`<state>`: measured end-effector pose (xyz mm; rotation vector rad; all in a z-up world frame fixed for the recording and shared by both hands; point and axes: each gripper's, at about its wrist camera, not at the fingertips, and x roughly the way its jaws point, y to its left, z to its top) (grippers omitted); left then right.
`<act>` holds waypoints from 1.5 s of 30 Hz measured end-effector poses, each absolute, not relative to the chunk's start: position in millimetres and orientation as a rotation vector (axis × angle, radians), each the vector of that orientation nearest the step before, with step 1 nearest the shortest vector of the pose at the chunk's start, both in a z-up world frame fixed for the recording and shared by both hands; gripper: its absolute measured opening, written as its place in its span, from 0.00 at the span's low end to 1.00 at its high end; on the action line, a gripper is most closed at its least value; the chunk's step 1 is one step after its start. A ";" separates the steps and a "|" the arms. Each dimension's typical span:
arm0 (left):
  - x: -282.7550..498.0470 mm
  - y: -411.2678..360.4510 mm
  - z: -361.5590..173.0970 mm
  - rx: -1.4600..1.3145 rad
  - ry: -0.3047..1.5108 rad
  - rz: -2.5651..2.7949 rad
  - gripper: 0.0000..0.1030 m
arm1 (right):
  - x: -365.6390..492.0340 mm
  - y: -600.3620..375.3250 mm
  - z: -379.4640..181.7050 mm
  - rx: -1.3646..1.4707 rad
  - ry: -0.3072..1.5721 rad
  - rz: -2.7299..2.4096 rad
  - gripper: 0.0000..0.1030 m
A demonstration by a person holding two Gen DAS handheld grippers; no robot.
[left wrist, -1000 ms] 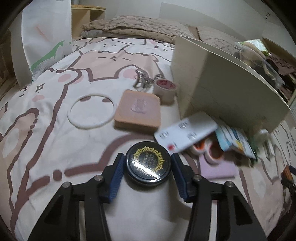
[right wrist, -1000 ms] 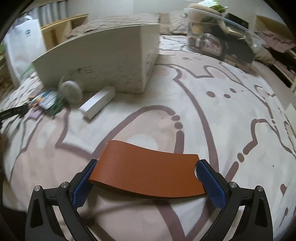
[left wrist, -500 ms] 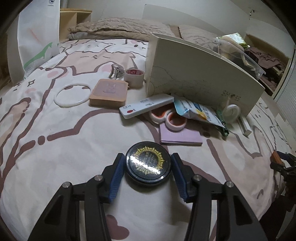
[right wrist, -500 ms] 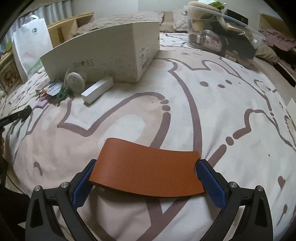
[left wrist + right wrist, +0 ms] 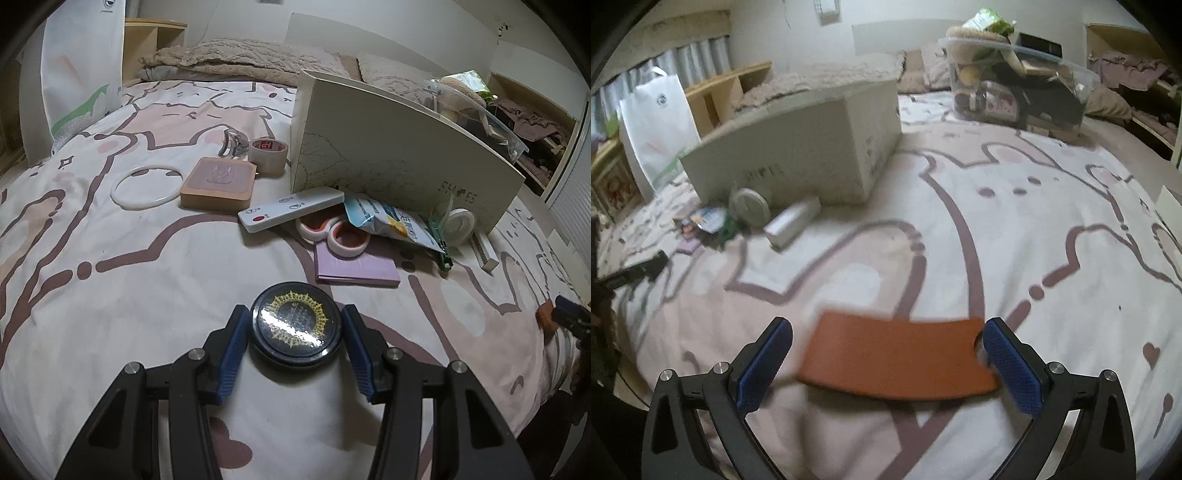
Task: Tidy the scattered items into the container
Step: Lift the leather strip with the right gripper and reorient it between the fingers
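The cream shoe box (image 5: 399,147) stands on the patterned bedspread (image 5: 110,277), with most of the loose things heaped at the foot of its long side: a white remote (image 5: 290,208) lying across orange-handled scissors (image 5: 338,234), a blue snack packet (image 5: 393,221), a lilac notepad (image 5: 356,267), a white tape roll (image 5: 460,225) leaning on the box and a slim white box (image 5: 484,251) beside it. Further left lie a pink square case (image 5: 218,181), a white ring (image 5: 147,182), a roll of packing tape (image 5: 267,155) and a metal clip (image 5: 232,144). The left gripper (image 5: 295,326) has its blue pads closed on the sides of a round black tin (image 5: 294,328) with a gold pattern, held above the bedspread near the pile. In the right wrist view, the right gripper (image 5: 888,350) stands wide, with a brown leather piece (image 5: 897,356) between its pads: the right pad is at the piece's edge, a gap shows at the left pad, and blur hides whether it is gripped. A clear storage tub (image 5: 1015,92) sits behind the box.
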<state>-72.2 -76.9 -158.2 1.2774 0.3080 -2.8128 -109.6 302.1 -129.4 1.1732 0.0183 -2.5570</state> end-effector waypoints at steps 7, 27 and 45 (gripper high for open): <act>-70.5 -75.7 -157.6 1.276 0.299 -2.815 0.49 | -116.6 294.8 -113.2 1.150 0.032 -2.545 1.00; -72.5 -40.1 -156.2 1.356 0.281 -2.965 0.49 | -102.7 270.7 -138.3 1.319 -0.105 -2.258 1.00; -70.7 -18.6 -159.6 1.357 0.151 -3.040 0.49 | -101.4 197.0 -124.1 1.203 0.101 -2.165 1.00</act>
